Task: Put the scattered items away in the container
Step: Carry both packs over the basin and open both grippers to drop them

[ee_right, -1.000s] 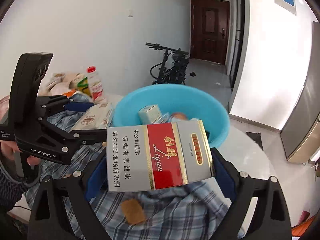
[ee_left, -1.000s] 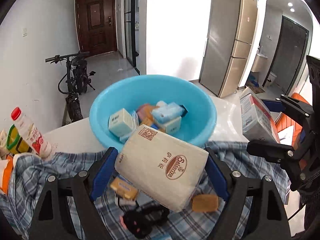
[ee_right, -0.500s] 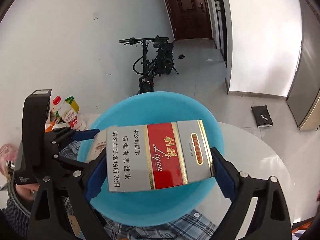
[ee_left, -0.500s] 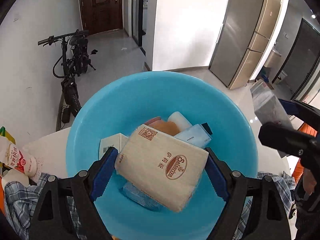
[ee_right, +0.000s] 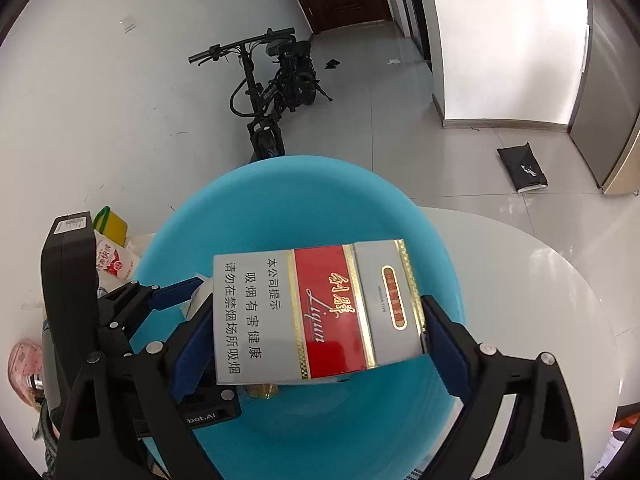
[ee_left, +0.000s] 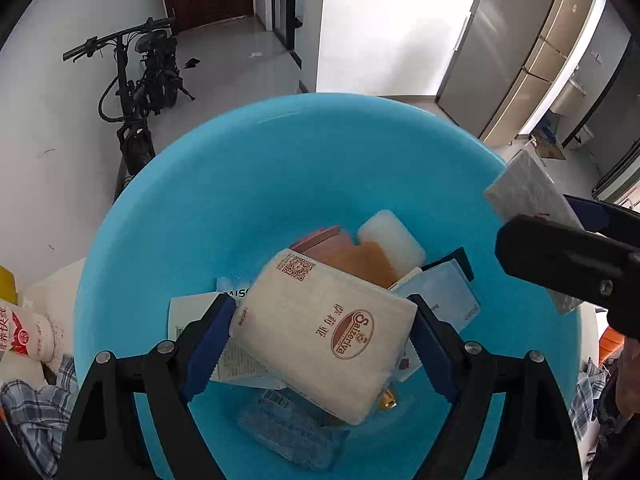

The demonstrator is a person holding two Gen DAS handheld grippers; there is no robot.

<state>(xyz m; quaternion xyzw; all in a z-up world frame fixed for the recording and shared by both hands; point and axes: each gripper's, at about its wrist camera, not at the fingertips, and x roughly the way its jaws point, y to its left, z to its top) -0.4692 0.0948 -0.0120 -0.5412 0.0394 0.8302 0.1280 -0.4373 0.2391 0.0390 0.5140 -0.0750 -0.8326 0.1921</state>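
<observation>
Over the blue basin (ee_left: 248, 184), the left gripper (ee_left: 324, 328) is holding a beige tissue pack (ee_left: 324, 332), its blue-padded jaws clamped on the pack's two sides. Beneath it, small boxes, a white bar (ee_left: 392, 236) and a clear wrapped packet (ee_left: 292, 432) are lying on the basin's floor. Beside it, the right gripper (ee_right: 316, 320) is gripping a red-and-silver cigarette carton (ee_right: 316, 312) crosswise above the same basin, jaws pressing on both ends. A black bicycle (ee_right: 276, 88) is standing against the wall behind.
</observation>
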